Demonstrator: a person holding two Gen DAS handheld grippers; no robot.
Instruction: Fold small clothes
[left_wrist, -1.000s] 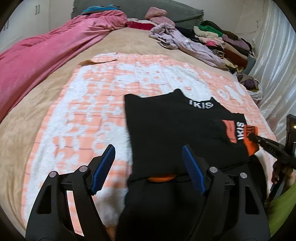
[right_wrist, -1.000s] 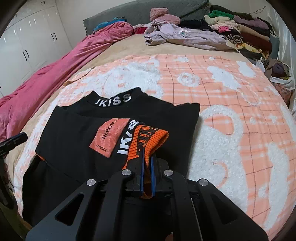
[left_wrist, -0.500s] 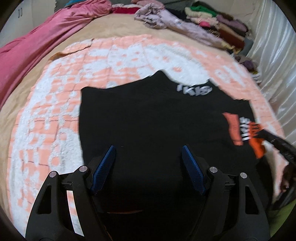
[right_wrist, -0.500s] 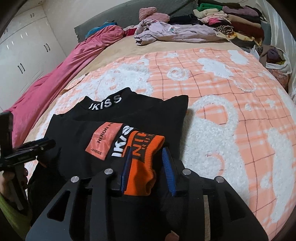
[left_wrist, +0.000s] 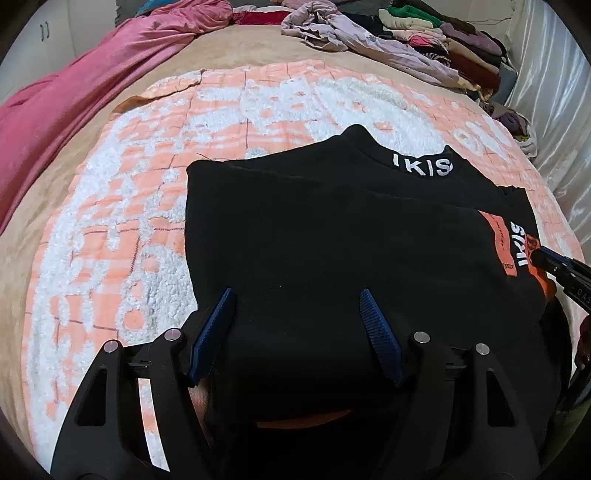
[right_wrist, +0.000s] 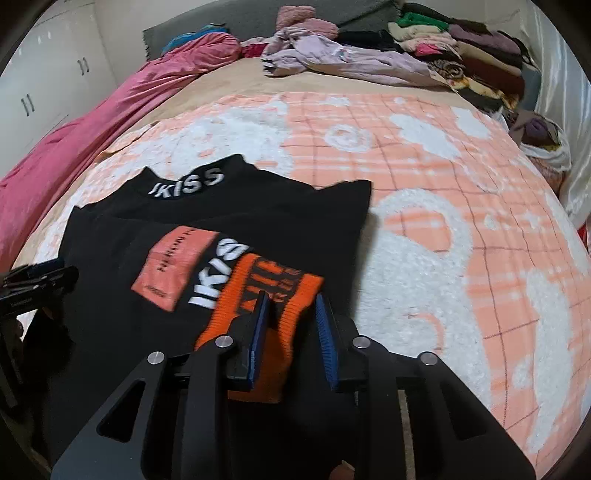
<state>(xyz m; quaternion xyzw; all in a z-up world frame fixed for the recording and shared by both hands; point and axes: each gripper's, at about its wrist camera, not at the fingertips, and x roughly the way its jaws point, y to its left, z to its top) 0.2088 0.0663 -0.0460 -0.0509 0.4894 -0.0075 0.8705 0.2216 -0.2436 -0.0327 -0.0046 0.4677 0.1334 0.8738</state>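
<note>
1. A bed (left_wrist: 258, 48) with a tan cover carries an orange-and-white fleece blanket (left_wrist: 155, 206); a pink duvet (left_wrist: 85, 92) lies along its left side, and loose and stacked clothes (right_wrist: 461, 55) crowd the far end, beside white wardrobe doors (right_wrist: 44, 85).
2. A black sweatshirt (left_wrist: 332, 236) lies folded on the blanket, its collar lettered "IKISS" toward the far end, one sleeve laid across the front with an orange patch and an orange ribbed cuff (right_wrist: 273, 299).
3. The left tool (left_wrist: 295, 314) angles steeply down over the near part of the sweatshirt. Its blue-padded jaws stand wide apart and are closing, the black cloth below and between them, neither pad pressing it.
4. The right tool (right_wrist: 291, 317) also angles steeply down, at the sweatshirt's right edge. Its jaws are parted and closing, with the orange cuff between them; the left pad lies against the cuff, the right pad stands clear.
5. In the right wrist view, the left tool's tip shows at the left edge.
</note>
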